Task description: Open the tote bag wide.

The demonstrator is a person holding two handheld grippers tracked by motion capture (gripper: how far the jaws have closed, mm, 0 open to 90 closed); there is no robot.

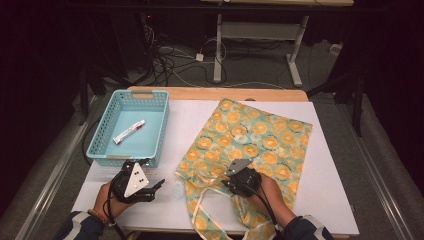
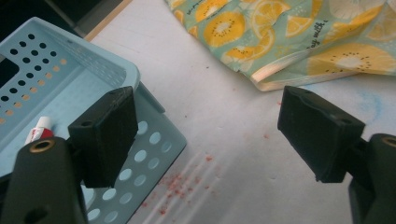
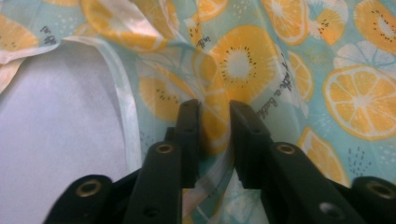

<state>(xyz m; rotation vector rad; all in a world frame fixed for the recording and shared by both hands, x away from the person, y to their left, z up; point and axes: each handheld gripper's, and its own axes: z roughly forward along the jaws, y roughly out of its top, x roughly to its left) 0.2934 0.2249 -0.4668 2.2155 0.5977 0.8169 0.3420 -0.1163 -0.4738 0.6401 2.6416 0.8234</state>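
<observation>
A tote bag printed with orange slices on pale teal lies flat on the white table top, its handles toward the near edge. My right gripper rests on the bag's near part. In the right gripper view its jaws stand close together with a raised fold of the bag pinched between the pads. My left gripper hovers by the near right corner of a light blue basket, its jaws wide open and holding nothing. A white tube with a red end lies in the basket.
The bag's pale handle strap curls over bare table beside my right jaws. Reddish crumbs speckle the table near the basket, where the tube peeks out. Cables and desk legs stand beyond the far edge.
</observation>
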